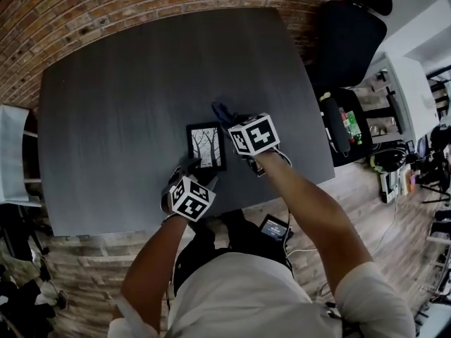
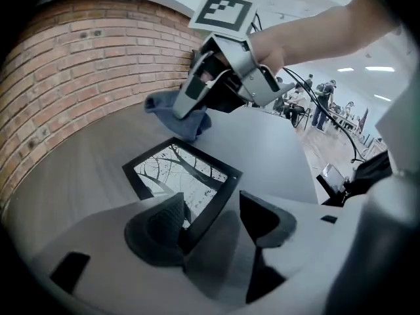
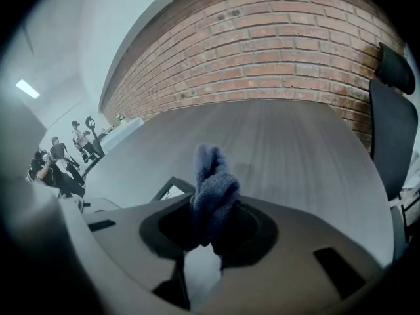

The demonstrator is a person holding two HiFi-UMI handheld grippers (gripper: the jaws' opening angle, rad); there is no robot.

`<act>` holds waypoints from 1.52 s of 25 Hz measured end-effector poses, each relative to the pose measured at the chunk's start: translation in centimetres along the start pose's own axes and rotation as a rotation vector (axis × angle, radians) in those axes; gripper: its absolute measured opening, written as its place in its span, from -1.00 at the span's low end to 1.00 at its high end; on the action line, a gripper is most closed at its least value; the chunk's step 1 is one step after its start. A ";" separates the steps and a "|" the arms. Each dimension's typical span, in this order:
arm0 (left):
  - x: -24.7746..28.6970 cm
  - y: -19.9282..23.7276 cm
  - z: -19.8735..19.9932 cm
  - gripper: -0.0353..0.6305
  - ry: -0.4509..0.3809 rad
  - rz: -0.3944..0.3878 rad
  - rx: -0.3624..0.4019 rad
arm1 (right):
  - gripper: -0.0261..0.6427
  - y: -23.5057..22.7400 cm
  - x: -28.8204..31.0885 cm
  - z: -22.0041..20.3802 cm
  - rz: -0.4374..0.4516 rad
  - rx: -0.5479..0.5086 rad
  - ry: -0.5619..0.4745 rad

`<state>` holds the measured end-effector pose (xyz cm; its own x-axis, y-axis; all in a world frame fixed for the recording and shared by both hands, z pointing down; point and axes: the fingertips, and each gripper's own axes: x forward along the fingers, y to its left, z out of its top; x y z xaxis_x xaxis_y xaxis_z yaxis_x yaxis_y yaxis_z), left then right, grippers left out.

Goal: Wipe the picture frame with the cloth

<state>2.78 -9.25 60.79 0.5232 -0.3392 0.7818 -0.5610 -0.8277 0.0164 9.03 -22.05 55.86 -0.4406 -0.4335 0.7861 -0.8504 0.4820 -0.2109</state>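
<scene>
Now frame (image 2: 180,176) between left jaws, cloth (image 3: 211,189) in right

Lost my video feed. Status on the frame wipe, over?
Left gripper open, jaws astride near corner of picture frame. Right gripper shut on cloth, at frame's far corner. Frame flat on table. Nothing in the way.

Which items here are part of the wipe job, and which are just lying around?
Job: picture frame; cloth in the right gripper; left gripper, open around the frame's corner; table.
Lying about: chair; floor clutter; people behind.
</scene>
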 end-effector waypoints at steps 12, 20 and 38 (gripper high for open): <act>0.3 -0.1 -0.1 -0.10 0.004 0.019 -0.015 | -0.62 0.6 1.9 -0.5 0.036 0.065 -0.021; 0.3 -0.2 0.0 -0.10 0.007 0.015 -0.016 | -0.62 1.9 1.2 -1.9 0.081 0.069 -0.024; 0.4 -0.2 -0.1 -0.10 0.003 -0.003 -0.019 | -0.62 4.5 -0.5 -5.2 0.128 0.094 -0.020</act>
<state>3.02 -9.22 61.18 0.5229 -0.3358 0.7835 -0.5719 -0.8198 0.0304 6.87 -15.68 57.54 -0.5522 -0.3889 0.7375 -0.8096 0.4615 -0.3628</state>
